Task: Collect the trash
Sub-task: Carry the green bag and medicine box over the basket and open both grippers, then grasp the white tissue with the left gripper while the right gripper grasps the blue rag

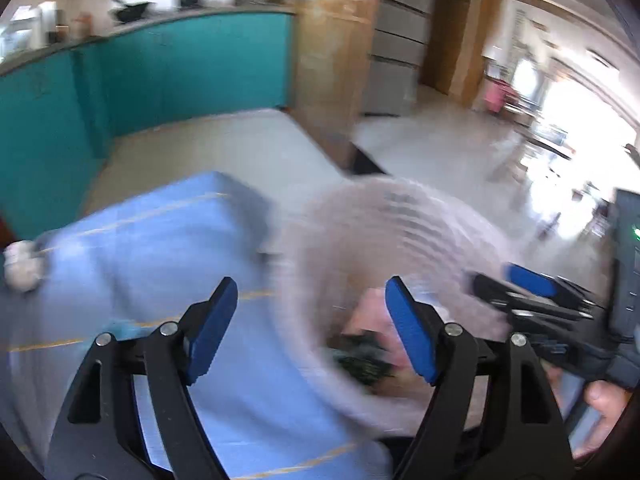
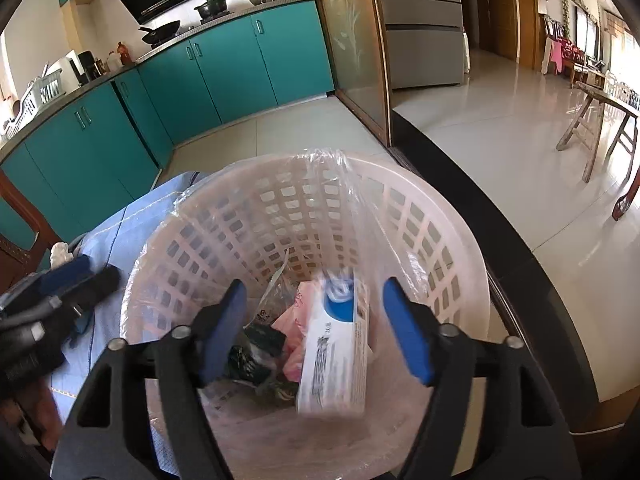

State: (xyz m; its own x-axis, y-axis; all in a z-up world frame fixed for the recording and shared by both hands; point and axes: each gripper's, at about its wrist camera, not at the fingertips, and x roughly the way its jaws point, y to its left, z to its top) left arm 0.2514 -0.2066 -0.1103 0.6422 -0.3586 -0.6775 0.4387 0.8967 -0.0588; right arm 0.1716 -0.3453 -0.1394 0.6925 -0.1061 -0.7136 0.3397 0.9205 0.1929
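A pale pink lattice waste basket (image 2: 440, 216) lined with a clear plastic bag stands beside a table with a light blue cloth (image 2: 116, 232). Inside lie a white and blue box (image 2: 340, 352), pink wrappers (image 2: 294, 320) and dark packets (image 2: 248, 360). My right gripper (image 2: 316, 332) is open above the basket mouth, with the box between and below its fingers. In the blurred left wrist view the basket (image 1: 400, 216) is at centre right. My left gripper (image 1: 310, 328) is open and empty over the cloth (image 1: 160, 248) and the basket's rim. A crumpled white tissue (image 1: 22, 266) lies on the cloth at far left.
Teal kitchen cabinets (image 2: 224, 68) run along the back and left. A glass and wood partition (image 2: 356, 48) stands behind the basket. A dark threshold strip (image 2: 500, 248) borders glossy floor tiles. A wooden bench (image 2: 600, 116) stands at the right. The tissue also shows in the right wrist view (image 2: 60, 252).
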